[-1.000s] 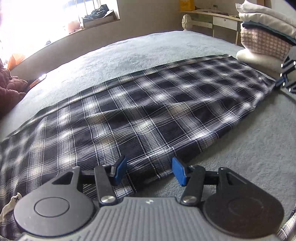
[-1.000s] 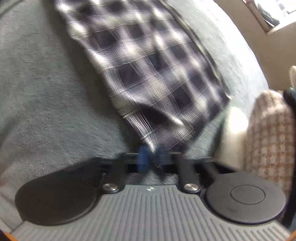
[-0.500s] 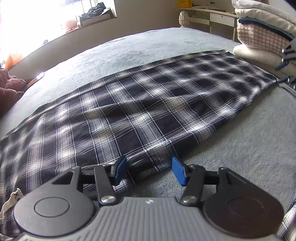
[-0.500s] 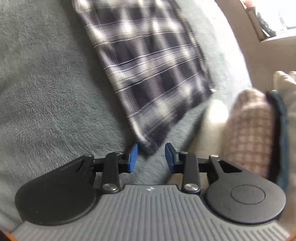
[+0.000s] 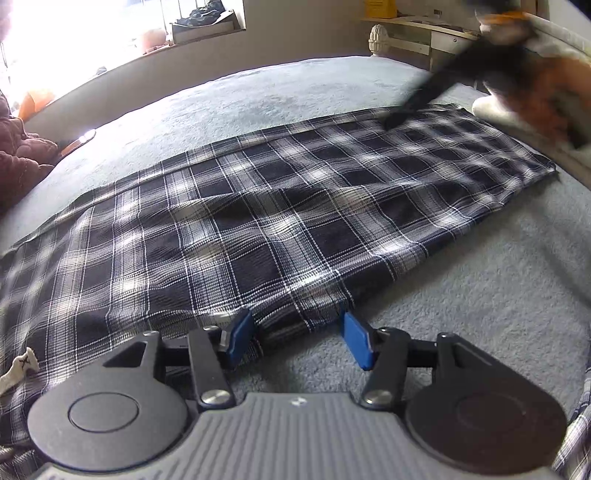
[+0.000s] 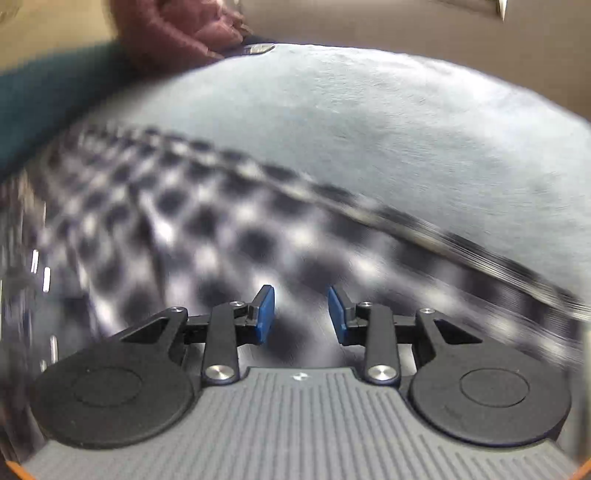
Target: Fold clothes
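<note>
A navy and white plaid garment (image 5: 280,214) lies spread flat across the grey bed cover (image 5: 480,295). My left gripper (image 5: 299,338) is open at the garment's near edge, its blue pads on either side of the hem with nothing pinched. My right gripper (image 6: 301,314) is open and hovers over the plaid cloth (image 6: 207,243), which is blurred by motion. In the left wrist view the right gripper (image 5: 402,110) shows as a dark blurred shape above the garment's far right corner.
A maroon quilted garment (image 5: 22,162) lies at the bed's left side, also in the right wrist view as a maroon heap (image 6: 177,33). A pale folded item (image 5: 491,107) sits at the right edge. A window sill (image 5: 203,29) and a desk (image 5: 417,33) stand beyond the bed.
The right gripper let go of the garment's corner, opened, and swung up over the cloth towards its far edge. The left gripper stayed open at the near hem.
</note>
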{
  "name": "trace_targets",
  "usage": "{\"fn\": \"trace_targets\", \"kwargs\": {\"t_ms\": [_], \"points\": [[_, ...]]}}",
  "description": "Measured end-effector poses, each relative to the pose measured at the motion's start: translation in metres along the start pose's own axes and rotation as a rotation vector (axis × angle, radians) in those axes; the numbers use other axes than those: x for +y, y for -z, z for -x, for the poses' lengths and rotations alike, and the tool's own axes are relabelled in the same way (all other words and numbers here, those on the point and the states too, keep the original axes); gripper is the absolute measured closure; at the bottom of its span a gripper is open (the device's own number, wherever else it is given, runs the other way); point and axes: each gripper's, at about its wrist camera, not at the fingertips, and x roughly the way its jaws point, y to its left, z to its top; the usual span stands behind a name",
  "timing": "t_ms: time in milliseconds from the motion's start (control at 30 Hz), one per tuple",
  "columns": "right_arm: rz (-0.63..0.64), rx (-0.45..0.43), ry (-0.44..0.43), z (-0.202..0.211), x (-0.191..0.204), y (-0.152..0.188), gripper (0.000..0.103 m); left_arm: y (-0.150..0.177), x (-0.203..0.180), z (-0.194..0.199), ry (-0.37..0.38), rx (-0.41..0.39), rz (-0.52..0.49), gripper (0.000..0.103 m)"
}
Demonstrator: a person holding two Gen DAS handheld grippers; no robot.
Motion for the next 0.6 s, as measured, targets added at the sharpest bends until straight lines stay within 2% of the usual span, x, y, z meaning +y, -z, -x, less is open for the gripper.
{"fn": "trace_targets", "kwargs": {"t_ms": [33, 100, 167, 200, 300, 400, 500, 567, 600], "points": [[-0.036, 0.001, -0.016, -0.018, -0.003, -0.010, 0.073, 0.001, 0.000, 0.000, -0.001, 0.000, 0.002, 0.047], [-0.082, 0.024, 0.023, -0.046, -0.007, -0.021, 0.074, 0.002, 0.001, 0.001, 0.003, -0.002, 0.012, 0.047], [-0.102, -0.008, 0.063, -0.061, -0.016, -0.033, 0.077, 0.004, 0.001, 0.002, 0.008, -0.006, 0.021, 0.047], [-0.090, -0.025, 0.112, -0.064, -0.017, -0.042, 0.079, 0.004, 0.001, 0.002, 0.011, -0.007, 0.026, 0.047], [-0.053, -0.049, 0.242, -0.059, -0.007, -0.062, 0.077, 0.006, 0.002, 0.003, 0.020, -0.012, 0.041, 0.047], [0.002, -0.062, 0.109, -0.047, 0.017, -0.064, 0.077, 0.008, 0.002, 0.004, 0.028, -0.017, 0.055, 0.047], [0.064, -0.019, -0.061, -0.051, 0.051, -0.055, 0.079, 0.005, -0.001, 0.000, 0.037, -0.020, 0.071, 0.046], [0.078, 0.037, -0.086, -0.073, 0.065, -0.055, 0.079, 0.005, -0.003, -0.001, 0.042, -0.026, 0.077, 0.046], [0.035, 0.030, -0.083, -0.080, 0.061, -0.061, 0.080, 0.006, -0.003, -0.001, 0.043, -0.030, 0.077, 0.045]]}}
